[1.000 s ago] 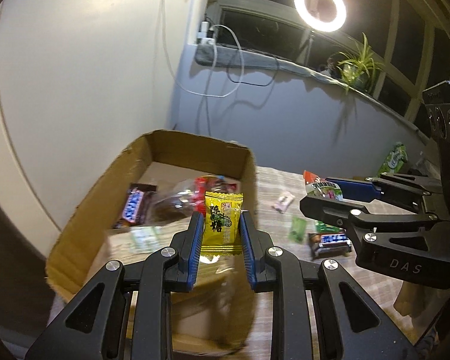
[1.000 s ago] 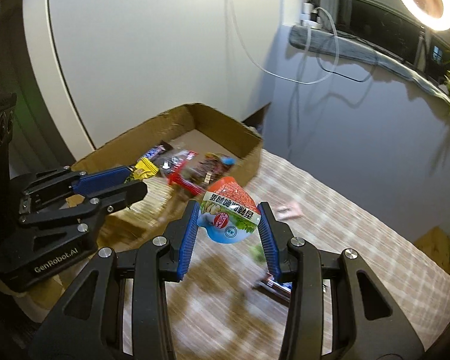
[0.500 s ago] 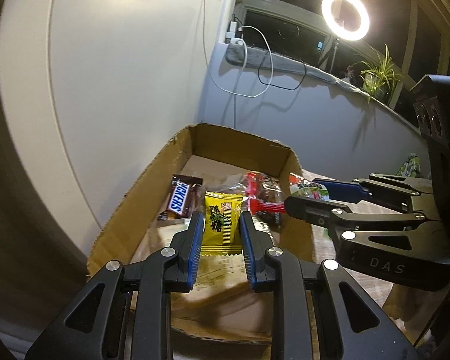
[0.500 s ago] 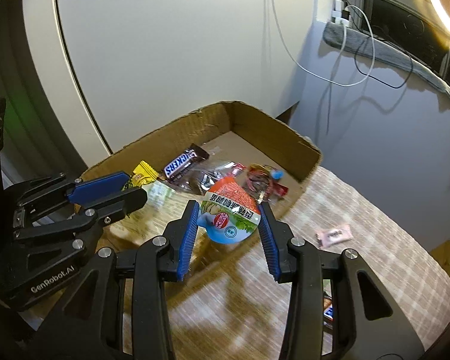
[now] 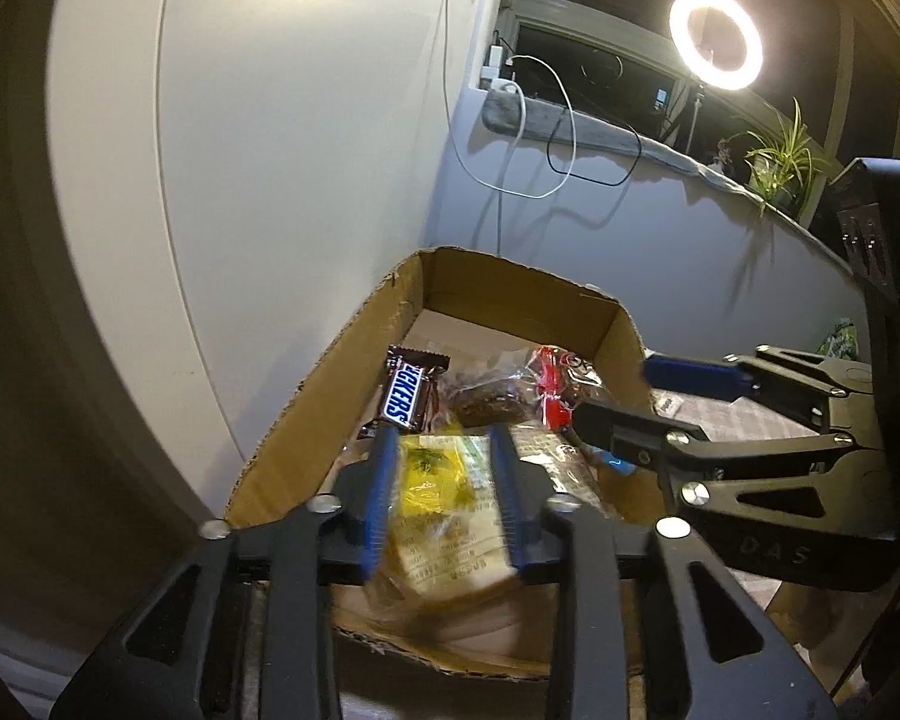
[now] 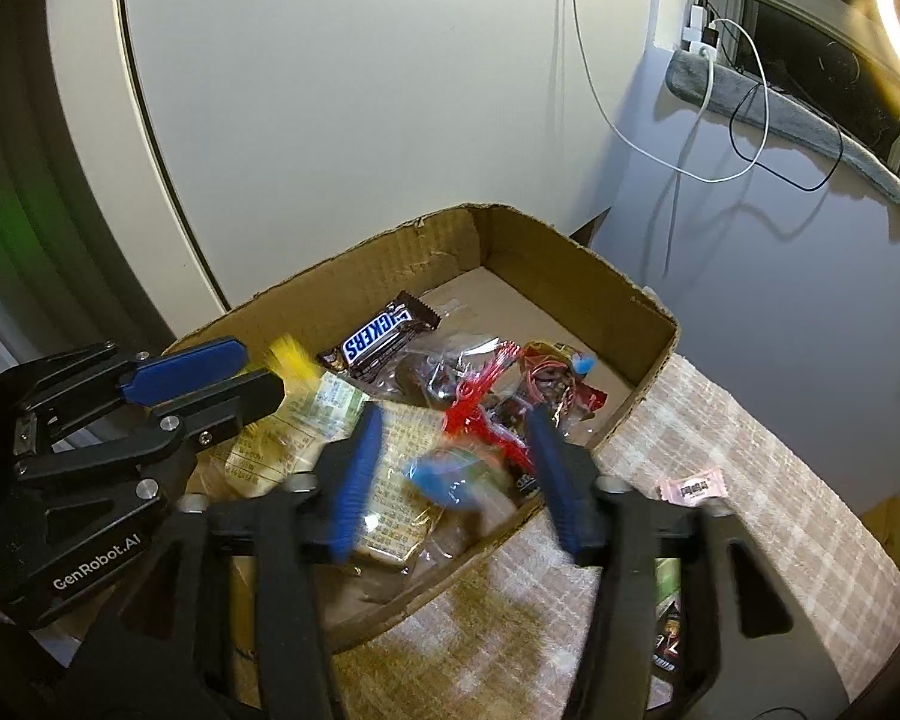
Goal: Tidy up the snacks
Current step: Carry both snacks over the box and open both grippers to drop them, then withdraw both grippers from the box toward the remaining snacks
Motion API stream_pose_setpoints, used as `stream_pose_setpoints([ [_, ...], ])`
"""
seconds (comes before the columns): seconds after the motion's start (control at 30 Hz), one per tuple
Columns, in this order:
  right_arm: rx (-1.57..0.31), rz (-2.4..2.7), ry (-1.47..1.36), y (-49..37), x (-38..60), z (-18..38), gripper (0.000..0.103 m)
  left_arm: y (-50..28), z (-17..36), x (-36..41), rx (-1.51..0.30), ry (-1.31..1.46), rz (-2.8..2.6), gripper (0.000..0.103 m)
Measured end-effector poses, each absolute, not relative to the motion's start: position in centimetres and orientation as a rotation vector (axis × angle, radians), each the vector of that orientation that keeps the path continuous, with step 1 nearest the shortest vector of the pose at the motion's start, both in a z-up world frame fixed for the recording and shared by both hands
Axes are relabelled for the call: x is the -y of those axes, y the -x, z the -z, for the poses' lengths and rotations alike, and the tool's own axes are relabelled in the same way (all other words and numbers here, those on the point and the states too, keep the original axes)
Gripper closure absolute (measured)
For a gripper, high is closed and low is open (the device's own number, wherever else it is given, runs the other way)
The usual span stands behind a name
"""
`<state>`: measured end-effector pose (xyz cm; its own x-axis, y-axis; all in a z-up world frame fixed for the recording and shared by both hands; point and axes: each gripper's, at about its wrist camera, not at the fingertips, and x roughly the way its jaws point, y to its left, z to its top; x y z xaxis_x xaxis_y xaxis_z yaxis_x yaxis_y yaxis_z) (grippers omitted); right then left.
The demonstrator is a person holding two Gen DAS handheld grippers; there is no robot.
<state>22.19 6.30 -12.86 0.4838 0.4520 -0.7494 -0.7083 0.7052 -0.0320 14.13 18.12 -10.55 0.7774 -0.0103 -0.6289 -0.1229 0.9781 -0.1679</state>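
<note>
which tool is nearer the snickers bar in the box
Left. The left tool sits just short of the snickers bar, fingertips almost at its lower end. The right tool hangs over the box's near corner, with wrapped snacks between.

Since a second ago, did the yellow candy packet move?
Yes. The yellow packet has slipped down from the left gripper, whose jaws have just been opening, toward the cardboard box floor.

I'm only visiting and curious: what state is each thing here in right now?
Left gripper: jaws just opening, blurred yellow snack packet between them, apparently released.
Right gripper: jaws just opening, blurred blue-bottomed pouch dropping free.
Brown cardboard box: open-topped, holding snacks.
Brown Snickers bar: lying in box.
</note>
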Motion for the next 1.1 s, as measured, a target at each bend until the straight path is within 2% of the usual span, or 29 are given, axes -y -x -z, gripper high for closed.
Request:
stream_pose_setpoints([
  [0.13, -0.772, -0.704, 0.364, -22.3, -6.0, 12.6, 0.028, -14.1, 10.5, -18.1, -0.672, 0.199, -0.067, 0.068],
  [0.33, -0.769, -0.682, 0.356, -22.7, -5.3, 12.5, 0.019, -14.0, 10.3, -18.0, -0.665, 0.191, -0.069, 0.064],
  [0.73, -0.767, -0.651, 0.372, -22.6, -3.4, 12.3, 0.012, -14.3, 9.8, -16.8, -0.649, 0.176, -0.057, 0.053],
  [1.0, -0.762, -0.611, 0.359, -22.8, 0.0, 11.4, 0.010, -14.7, 9.4, -15.1, -0.644, 0.161, -0.031, 0.048],
  [1.1, -0.766, -0.589, 0.341, -23.3, 1.8, 11.1, 0.005, -14.8, 9.2, -14.0, -0.643, 0.151, -0.016, 0.047],
])
